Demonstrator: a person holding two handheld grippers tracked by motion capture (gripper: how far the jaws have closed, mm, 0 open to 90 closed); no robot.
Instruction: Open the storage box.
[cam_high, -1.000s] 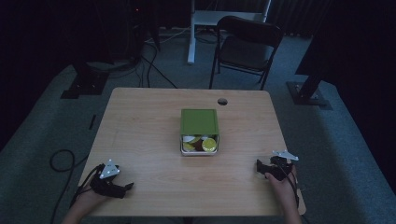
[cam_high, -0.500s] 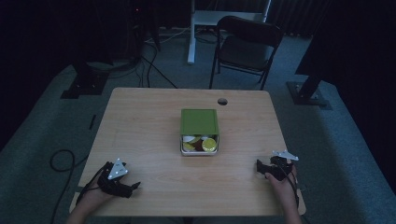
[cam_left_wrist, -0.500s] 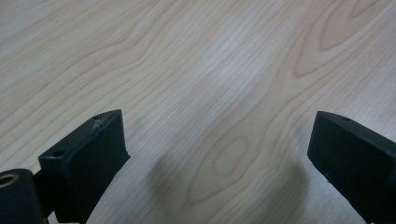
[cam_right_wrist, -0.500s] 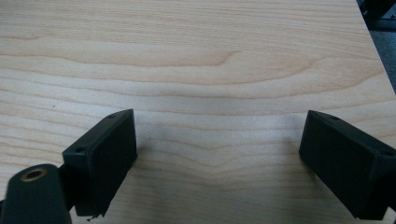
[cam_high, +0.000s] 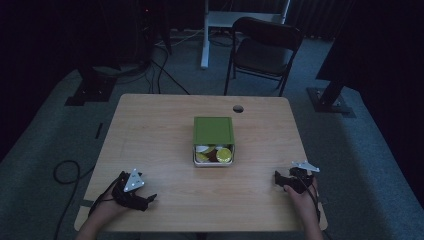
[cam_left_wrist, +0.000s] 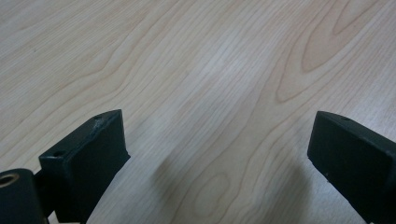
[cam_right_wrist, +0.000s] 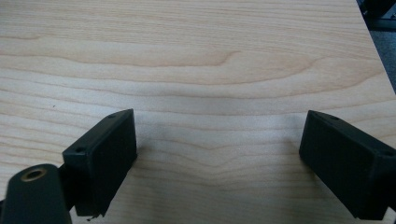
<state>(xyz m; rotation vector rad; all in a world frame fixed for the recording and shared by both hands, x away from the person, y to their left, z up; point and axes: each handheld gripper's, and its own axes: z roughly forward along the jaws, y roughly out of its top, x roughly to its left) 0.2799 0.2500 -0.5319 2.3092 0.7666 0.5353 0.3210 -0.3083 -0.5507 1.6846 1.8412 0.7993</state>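
The box (cam_high: 213, 141) sits at the middle of the bench (cam_high: 150, 130), its green lid (cam_high: 213, 130) covering the far part and leaving the near end open, where yellow, white and dark pieces (cam_high: 215, 154) show; what they are is too small to tell. Nothing else lies near it apart from a round hole (cam_high: 238, 108) in the bench toward the far edge.

The left gripper (cam_high: 145, 199) rests low at the near left corner, well apart from the box, and the right gripper (cam_high: 278, 179) at the near right, also well apart. In each gripper view the jaws stand spread wide over bare wood, with nothing between them.

The step in hand looks like a first reach toward the box, either to shift the lid or to take something out. To do it well, bring one gripper in from the near side, where the opening faces, and keep the jaws spread until they straddle the target. The other gripper would best steady the box by its wall, since a light box may slide when the lid is pushed. Approach low and slow; the pieces look loosely heaped and could spill.

A chair (cam_high: 265, 50) stands beyond the bench.
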